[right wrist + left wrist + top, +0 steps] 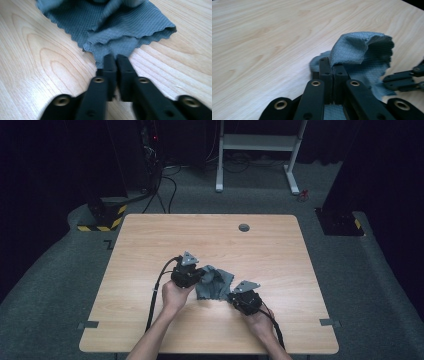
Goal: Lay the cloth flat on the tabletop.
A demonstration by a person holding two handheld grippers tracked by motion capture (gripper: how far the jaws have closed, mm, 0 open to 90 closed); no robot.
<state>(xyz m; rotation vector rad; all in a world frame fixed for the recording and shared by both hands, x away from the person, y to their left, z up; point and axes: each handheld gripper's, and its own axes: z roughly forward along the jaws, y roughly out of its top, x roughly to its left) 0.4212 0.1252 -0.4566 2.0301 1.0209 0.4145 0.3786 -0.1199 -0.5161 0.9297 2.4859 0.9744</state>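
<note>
The grey cloth [215, 282] lies crumpled on the wooden table [150, 250], near the middle of its near half, between the two grippers. In the high view its long axis runs obliquely, from the far-left end at the left gripper [196, 279] to the near-right end at the right gripper [235, 296]; the bunched form gives the cloth no clear front or back. Left gripper: jaws clamped together on a fold of the cloth. In the left gripper view, the cloth [362, 50] rises from between the closed tips of the left gripper [333, 67] and arches up and to the right as a raised, hollow fold, with the remainder trailing down to the table [262, 37] on the right of the jaws; a strip of fabric is also visible low between the jaw arms. Part of the other gripper [404, 77] shows at the right edge of this view, just beside the cloth. Right gripper: jaws clamped on the near edge of the cloth. In the right gripper view, the cloth [112, 22] spreads directly ahead of the right gripper [115, 58], its scalloped hem running across the view, layered in loose folds, and resting on the table [37, 62]. Each gripper is carried in a hand; both forearms enter from the near edge of the table.
</note>
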